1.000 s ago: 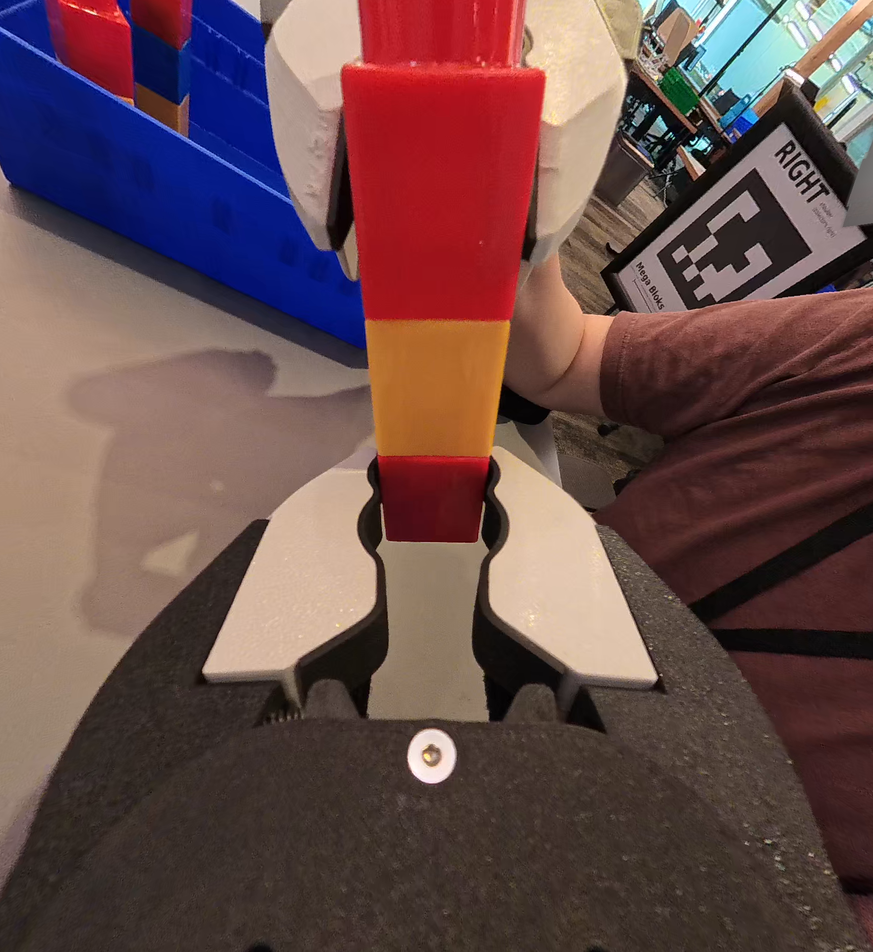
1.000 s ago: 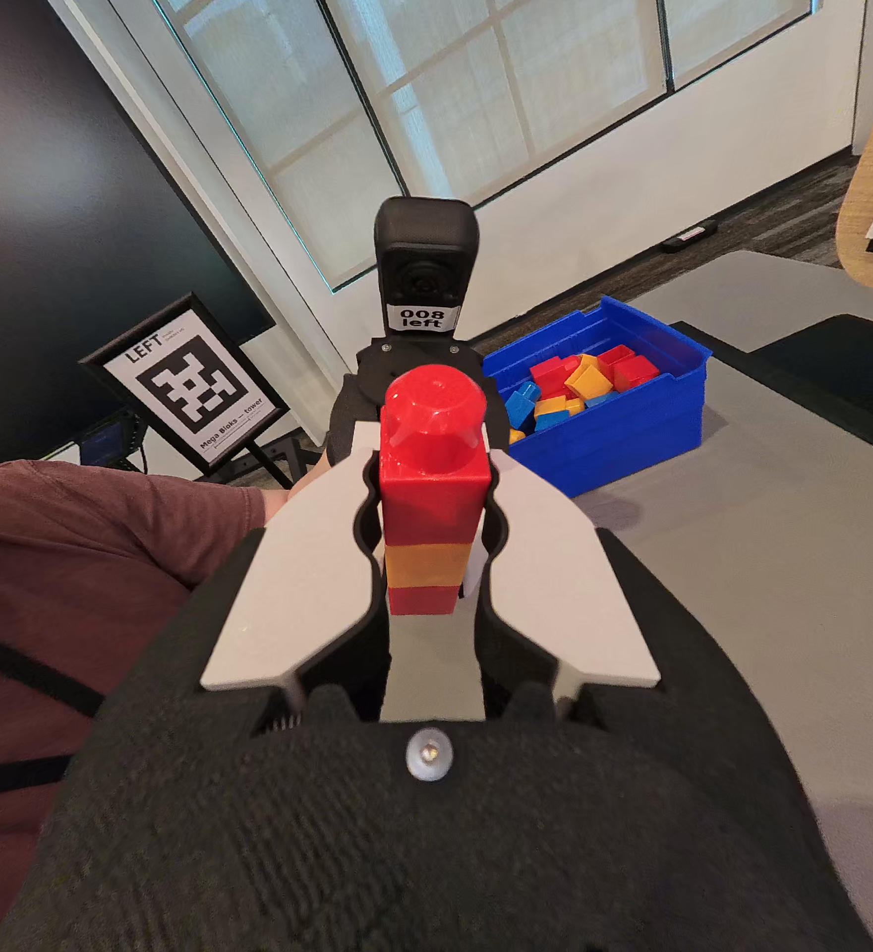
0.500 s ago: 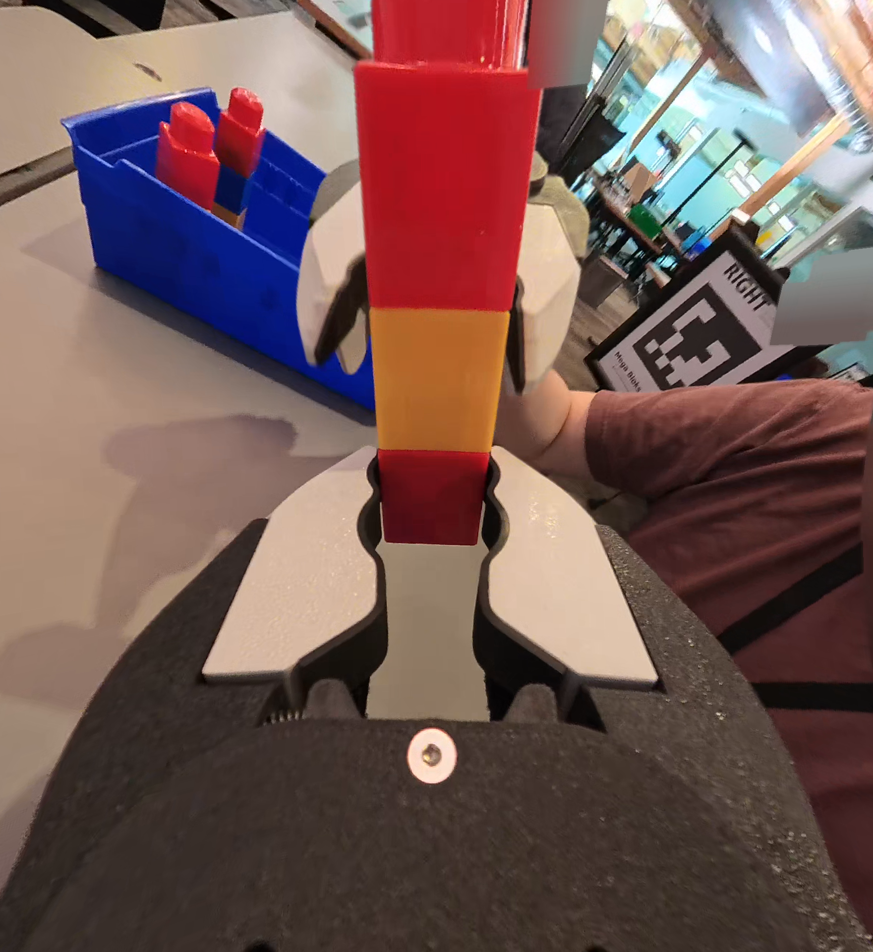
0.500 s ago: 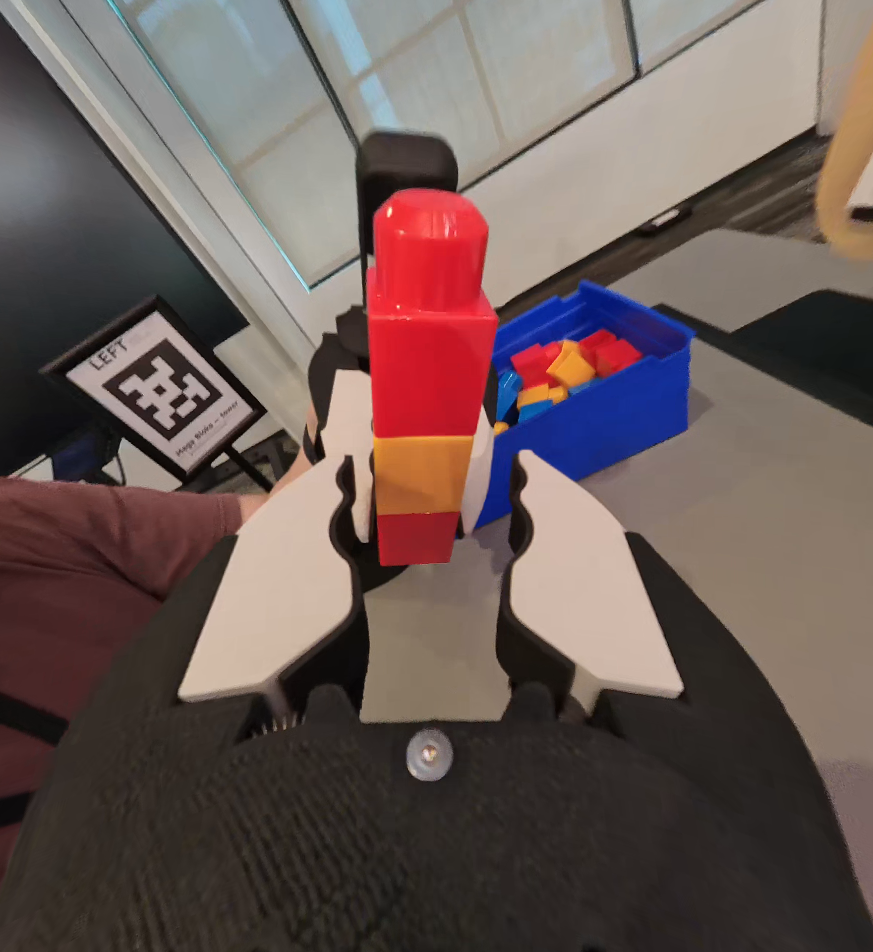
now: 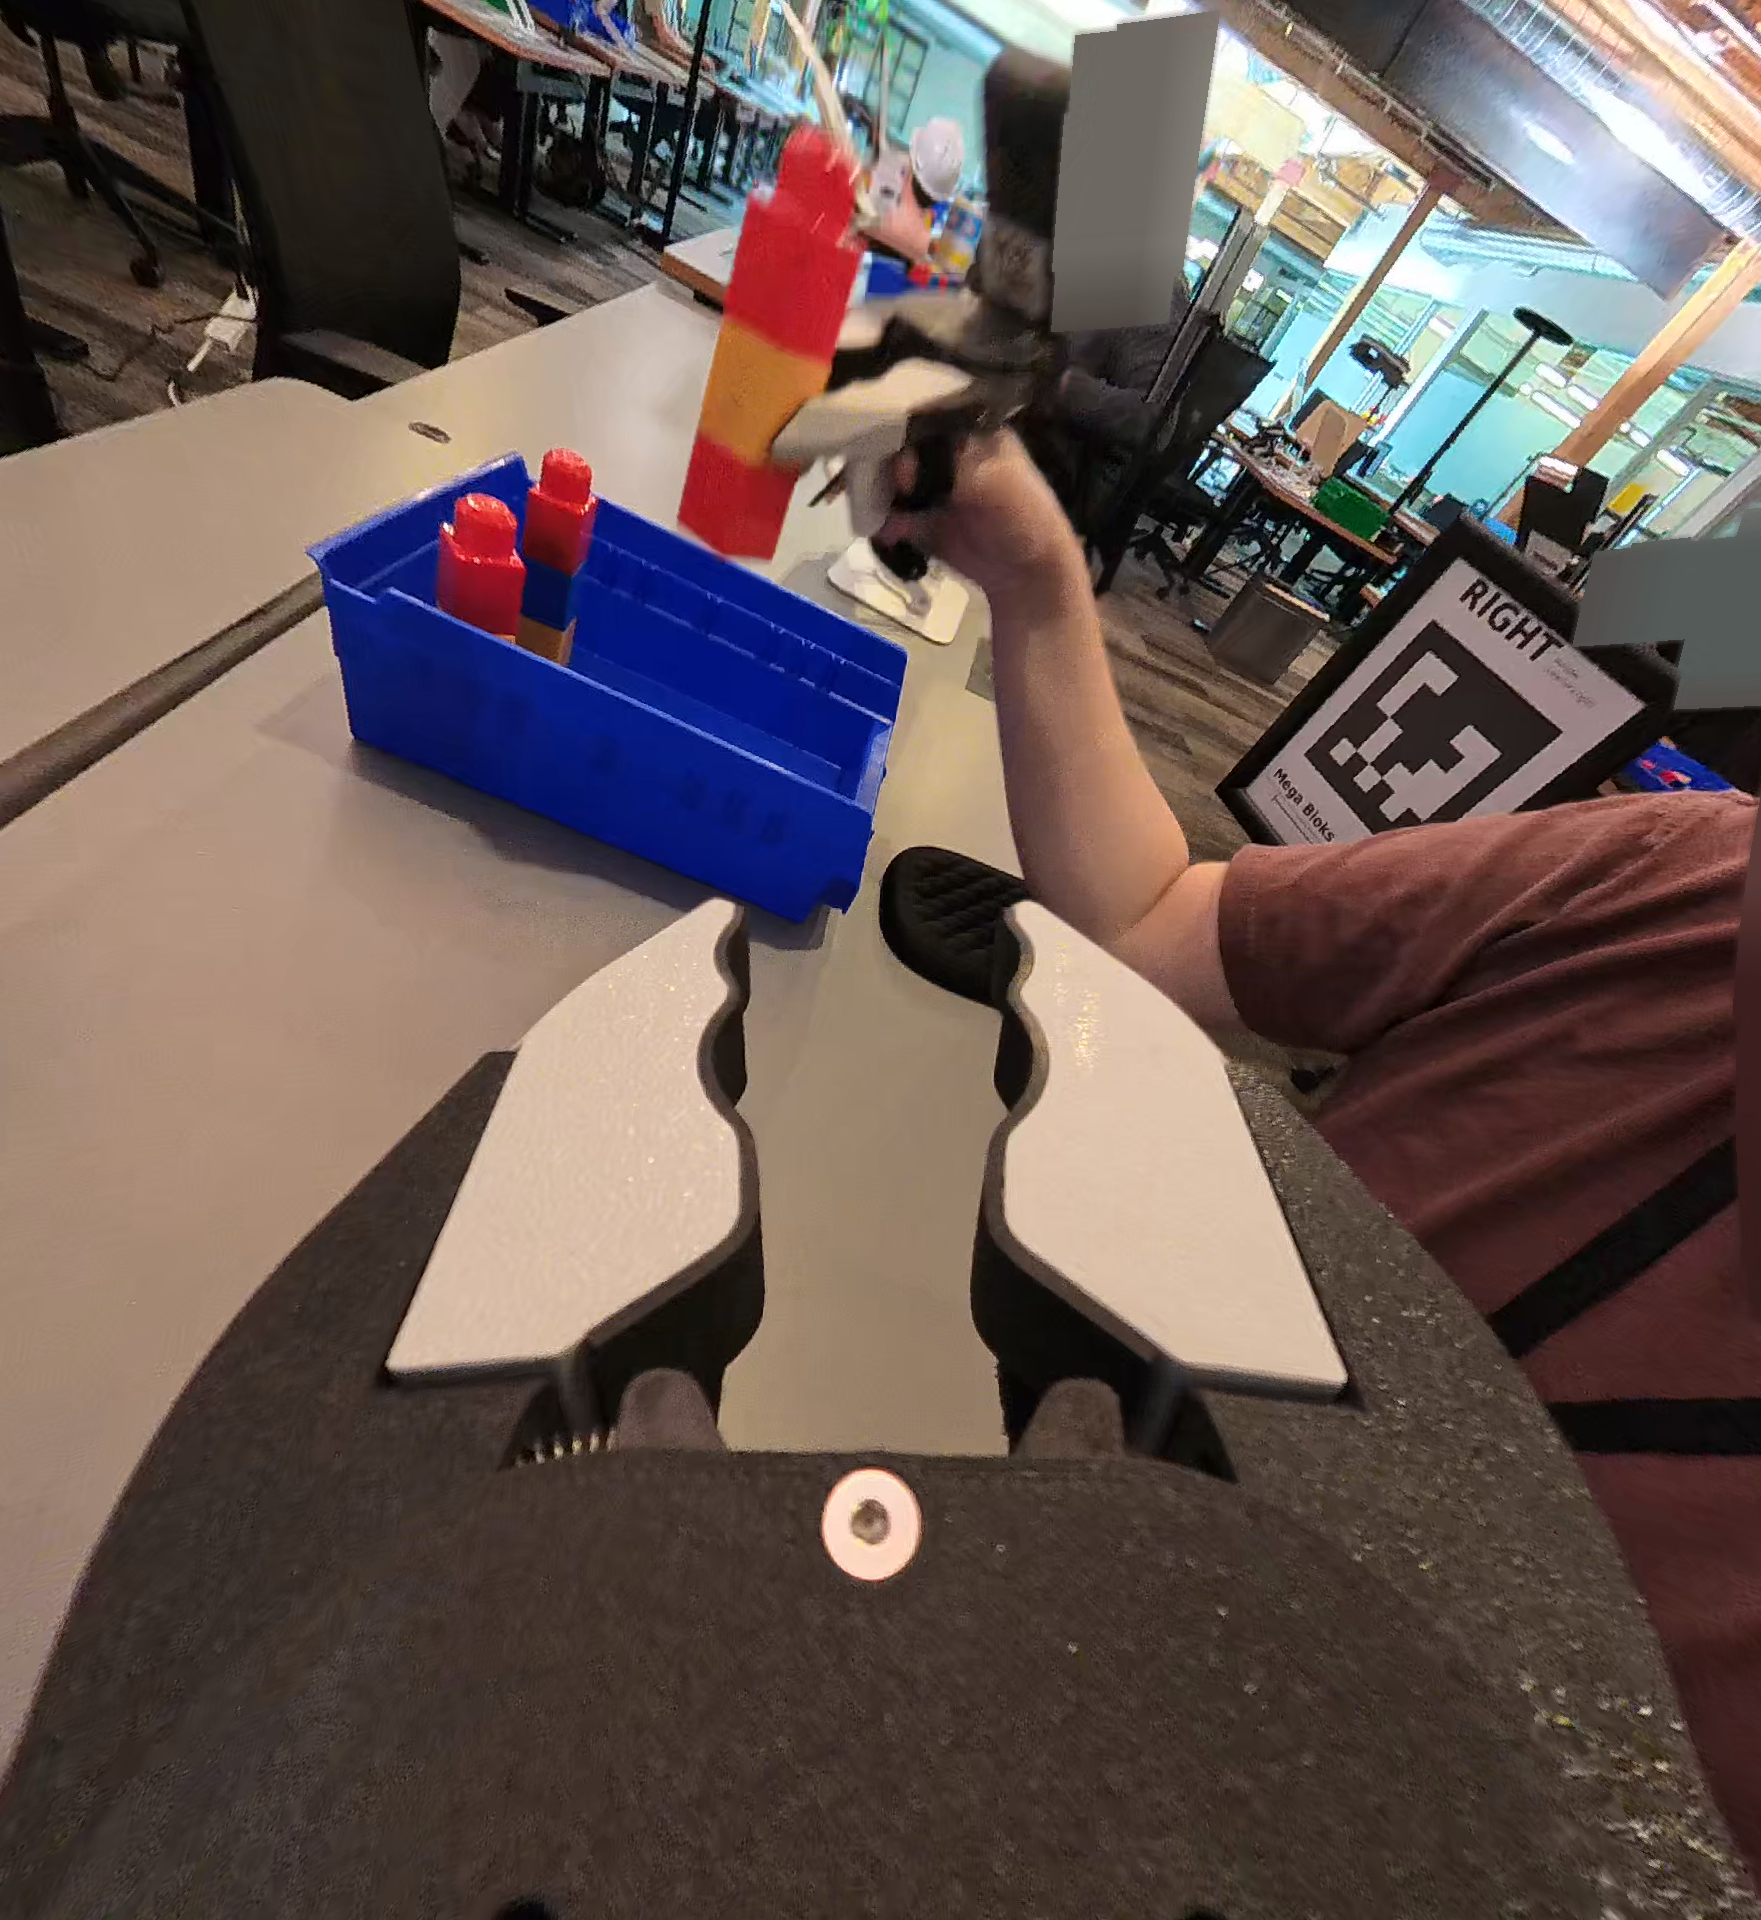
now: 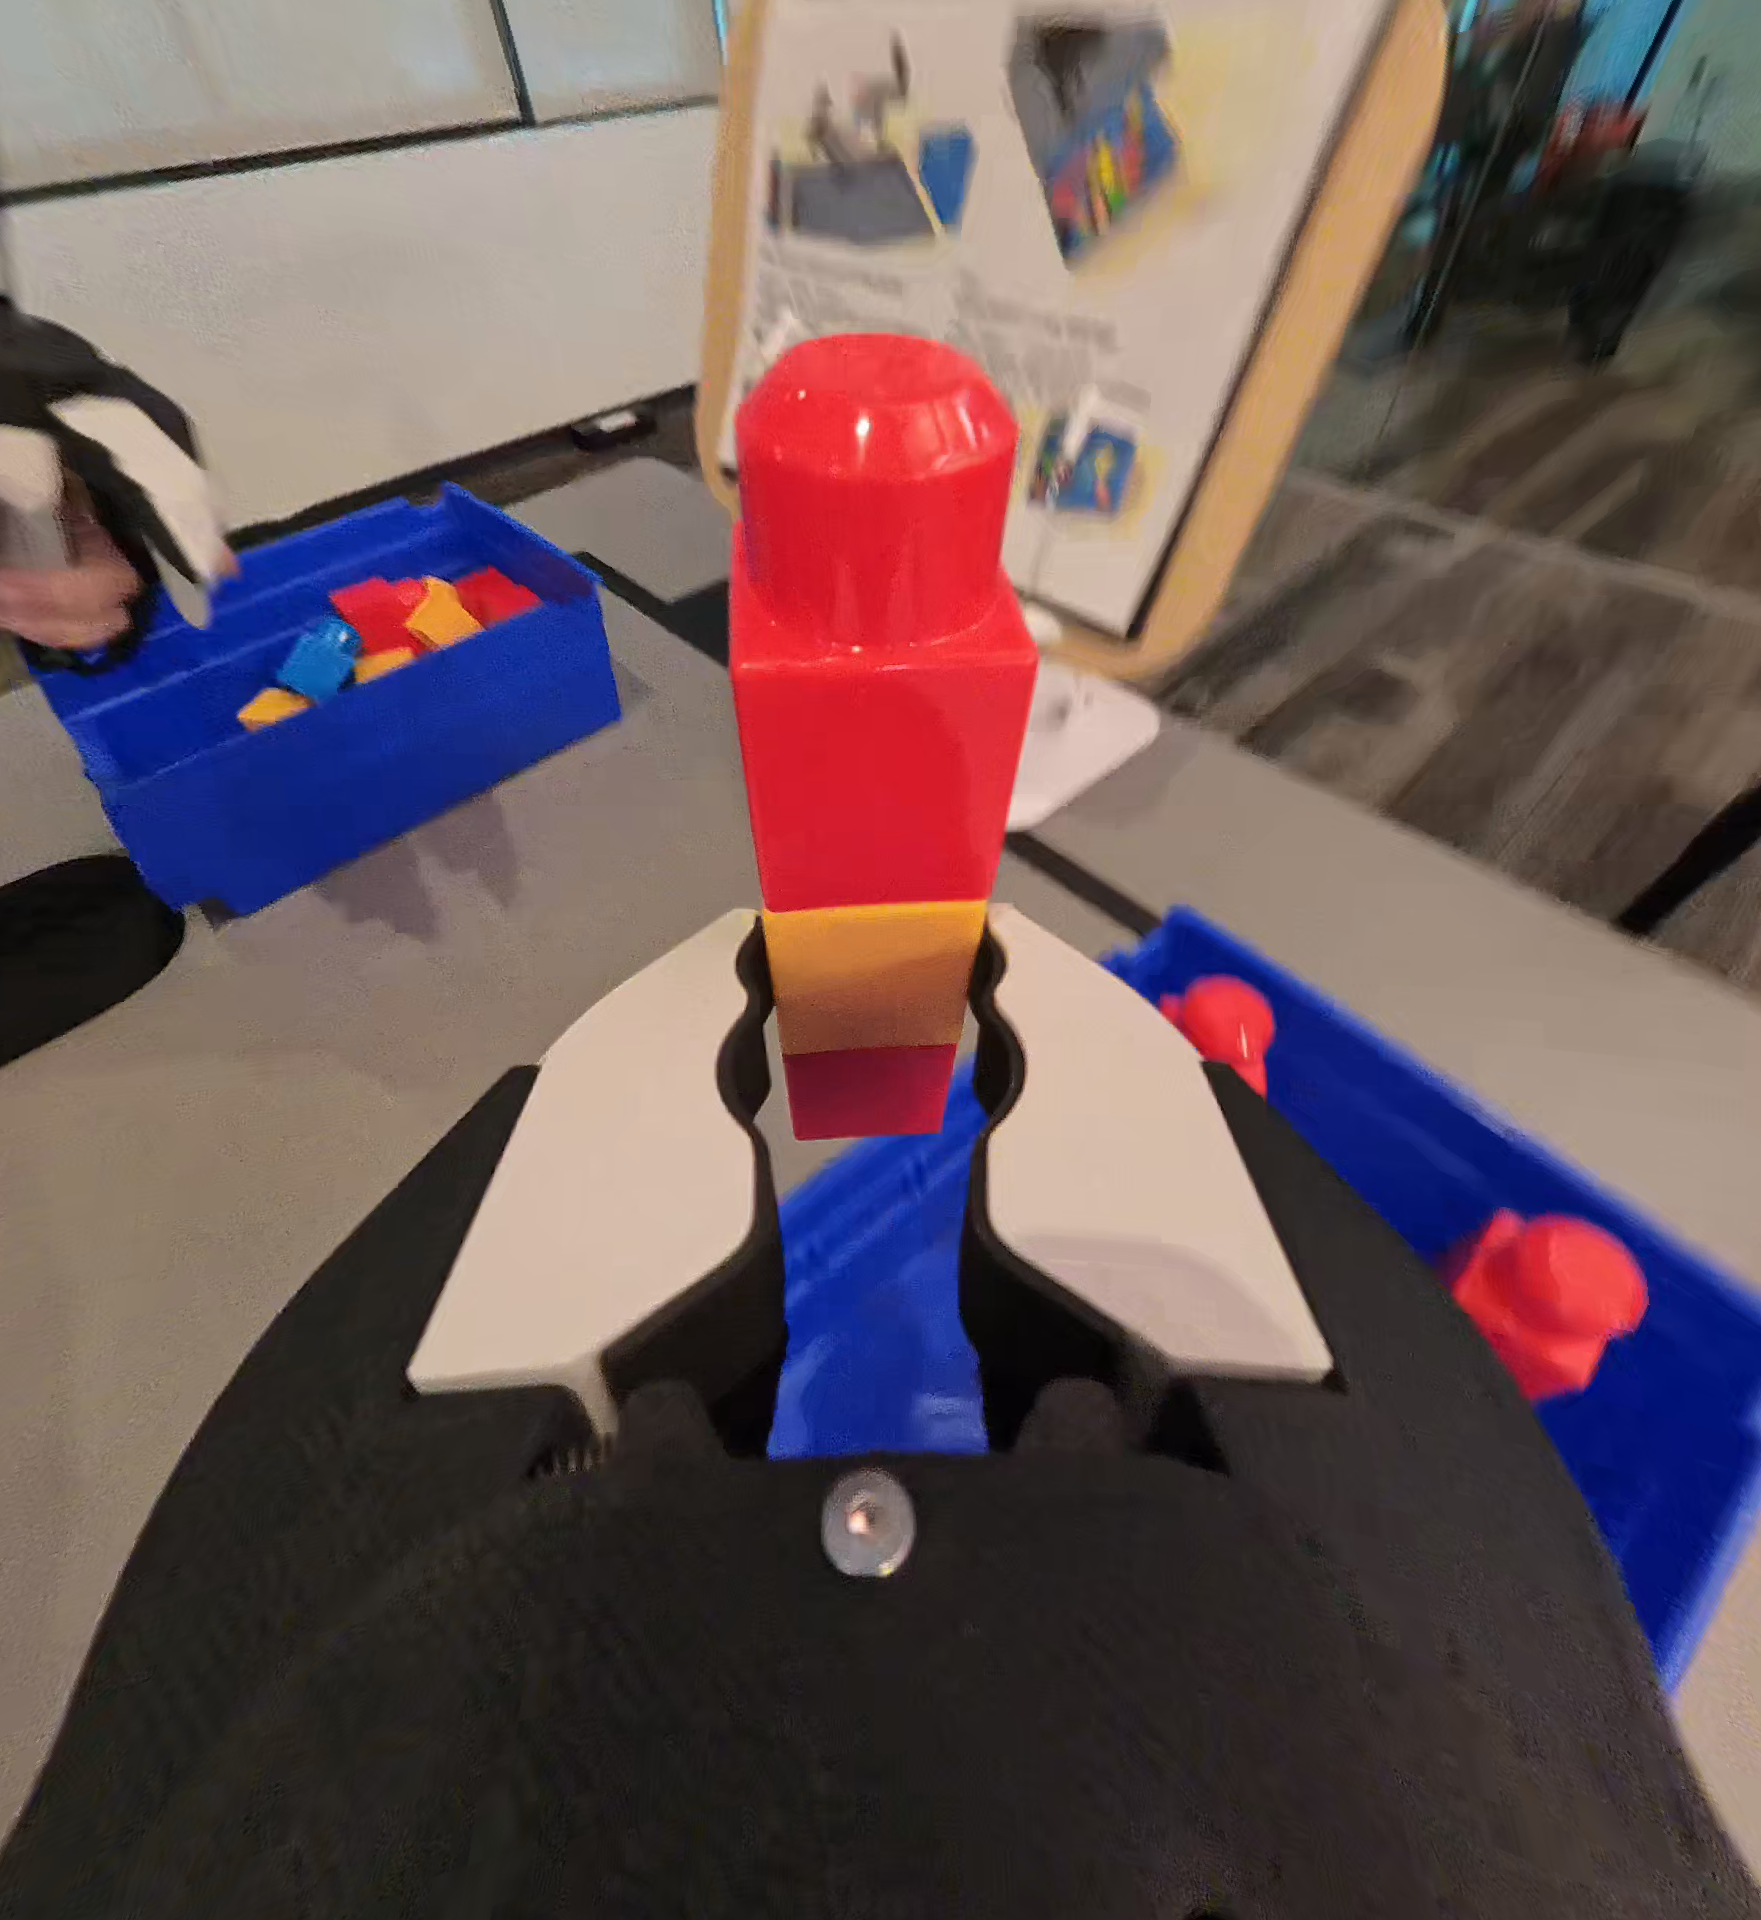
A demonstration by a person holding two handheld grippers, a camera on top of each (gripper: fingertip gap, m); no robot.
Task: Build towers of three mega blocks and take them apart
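In the right wrist view, at far left, the left gripper (image 6: 76,520) is hanging with its fingers spread and nothing between them, just over the near end of the blue bin of loose blocks (image 6: 356,769). At centre, the right gripper (image 6: 871,997) is clamping the finished tower (image 6: 881,727), red on orange on red; its pads are pressing the orange middle block from both sides. The tower's long axis is running straight out along the fingers, stud end away from the camera, with the lower red block sitting back between them. Directly beneath and to the right, the second blue bin (image 6: 1686,1455) is lying open, with other towers (image 6: 1546,1309) standing in it. So the drop spot appears to lie just under the held tower, and only the right gripper is placed to reach it. The grey table (image 6: 232,1091) is carrying both bins, and a framed poster (image 6: 1219,364) is standing at its far edge against an office floor.
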